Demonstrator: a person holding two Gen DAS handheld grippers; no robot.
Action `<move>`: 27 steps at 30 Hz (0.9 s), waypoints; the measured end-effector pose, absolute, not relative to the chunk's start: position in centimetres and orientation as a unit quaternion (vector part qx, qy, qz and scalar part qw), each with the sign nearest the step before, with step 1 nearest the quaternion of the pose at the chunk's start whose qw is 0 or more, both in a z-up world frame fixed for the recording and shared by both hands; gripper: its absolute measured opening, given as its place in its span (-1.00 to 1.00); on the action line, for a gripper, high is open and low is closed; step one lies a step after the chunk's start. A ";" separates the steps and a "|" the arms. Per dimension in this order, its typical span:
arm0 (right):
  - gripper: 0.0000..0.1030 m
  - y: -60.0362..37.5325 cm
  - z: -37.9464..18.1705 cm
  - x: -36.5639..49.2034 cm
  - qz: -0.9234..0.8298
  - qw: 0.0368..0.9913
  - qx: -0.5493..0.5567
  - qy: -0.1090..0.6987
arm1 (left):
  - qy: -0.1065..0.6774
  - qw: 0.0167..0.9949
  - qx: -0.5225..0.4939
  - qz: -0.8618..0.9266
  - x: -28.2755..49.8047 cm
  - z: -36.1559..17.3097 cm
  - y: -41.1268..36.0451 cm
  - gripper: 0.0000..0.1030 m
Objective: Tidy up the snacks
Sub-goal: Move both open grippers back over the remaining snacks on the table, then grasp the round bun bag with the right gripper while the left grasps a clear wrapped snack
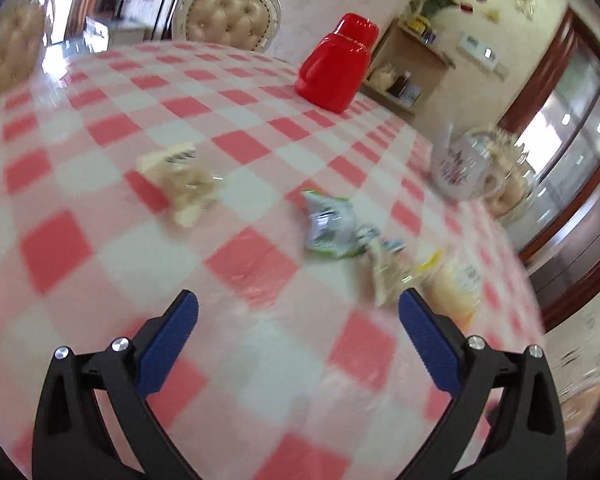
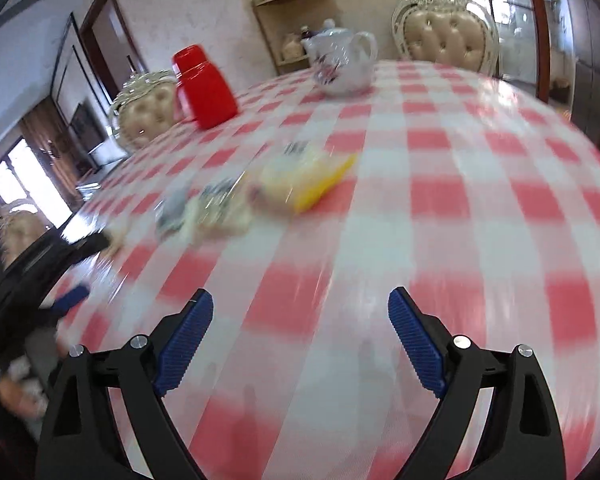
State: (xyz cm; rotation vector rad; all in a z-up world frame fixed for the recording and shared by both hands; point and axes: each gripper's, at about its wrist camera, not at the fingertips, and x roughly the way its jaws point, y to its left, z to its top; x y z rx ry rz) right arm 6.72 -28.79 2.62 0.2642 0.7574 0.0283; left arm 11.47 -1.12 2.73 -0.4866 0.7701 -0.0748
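four snack packets (image 1: 332,226), two gaping grippers (image 1: 298,312)

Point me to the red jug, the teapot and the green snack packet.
red jug (image 1: 334,74), left wrist view, on its body.
teapot (image 2: 342,66), right wrist view, on its belly.
green snack packet (image 1: 330,226), left wrist view, on its crumpled middle.

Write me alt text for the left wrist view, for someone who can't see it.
An open left claw, holding nothing, hovers over a table with a red and white checked tablecloth scattered with blurred snack packets: a pale one, a green and silver one and a yellowish one. Behind stand a red jug and a white teapot.
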 end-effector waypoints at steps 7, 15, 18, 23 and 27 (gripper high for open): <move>0.69 -29.1 2.1 15.7 0.060 0.924 0.058 0.374 | 0.372 0.893 -0.232 -0.098 12.3 1.9 -1.6 0.96; 0.72 -27.1 1.3 21.5 0.098 0.915 -0.005 0.392 | 0.409 0.880 -0.224 -0.094 12.3 0.8 -2.6 0.96; 0.72 -26.2 0.4 22.3 0.089 0.902 -0.035 0.420 | 0.403 0.886 -0.208 -0.096 11.9 1.1 -3.2 0.96; 0.28 -25.0 0.5 21.6 0.086 0.907 -0.069 0.406 | 0.401 0.889 -0.195 -0.103 11.5 1.2 -3.8 0.96; 0.20 -26.5 1.5 18.9 0.066 0.909 0.012 0.411 | 0.388 0.902 -0.161 -0.098 11.4 1.6 -4.1 0.96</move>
